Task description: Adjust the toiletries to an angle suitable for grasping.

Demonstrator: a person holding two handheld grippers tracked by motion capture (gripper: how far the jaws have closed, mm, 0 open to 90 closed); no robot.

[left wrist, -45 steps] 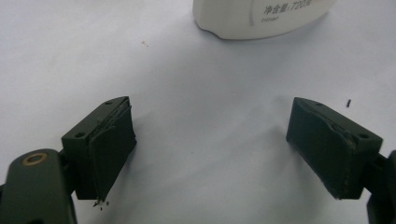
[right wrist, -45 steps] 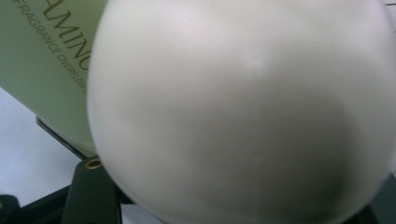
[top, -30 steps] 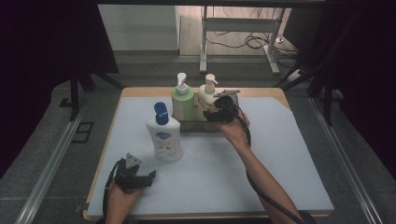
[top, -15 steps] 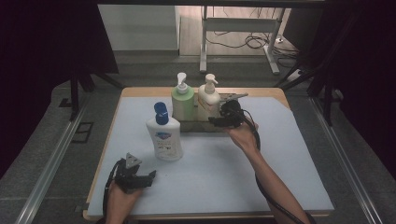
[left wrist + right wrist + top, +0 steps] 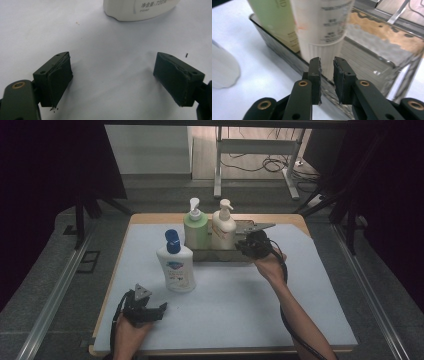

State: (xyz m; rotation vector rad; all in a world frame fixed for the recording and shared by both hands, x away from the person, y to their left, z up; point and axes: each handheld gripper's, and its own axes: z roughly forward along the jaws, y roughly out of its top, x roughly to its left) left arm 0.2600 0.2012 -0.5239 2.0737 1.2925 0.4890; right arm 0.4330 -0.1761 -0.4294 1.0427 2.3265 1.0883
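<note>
A green pump bottle (image 5: pixel 195 227) and a cream pump bottle (image 5: pixel 223 227) stand upright in a dark tray (image 5: pixel 215 256) at the back of the table. My right gripper (image 5: pixel 242 245) hovers at the tray just right of the cream bottle (image 5: pixel 324 30). Its jaws have just been closing and are open by a narrow gap (image 5: pixel 327 62), with nothing gripped between the pads. A white bottle with a blue cap (image 5: pixel 175 265) stands on the mat left of the tray. Near the front left my left gripper (image 5: pixel 159 311) rests wide open (image 5: pixel 112 77) and empty, pointing at that bottle's base (image 5: pixel 140 8).
A pale mat (image 5: pixel 240 305) covers the wooden table. The tray's floor (image 5: pixel 367 57) right of the cream bottle is bare. Behind the table stand a metal frame and cables on the floor (image 5: pixel 260 165). Dark curtains hang on both sides.
My right gripper has let go of the cream bottle, drawn back to the right and narrowed its jaws. The cream bottle stays upright in the tray. The left gripper has not moved.
</note>
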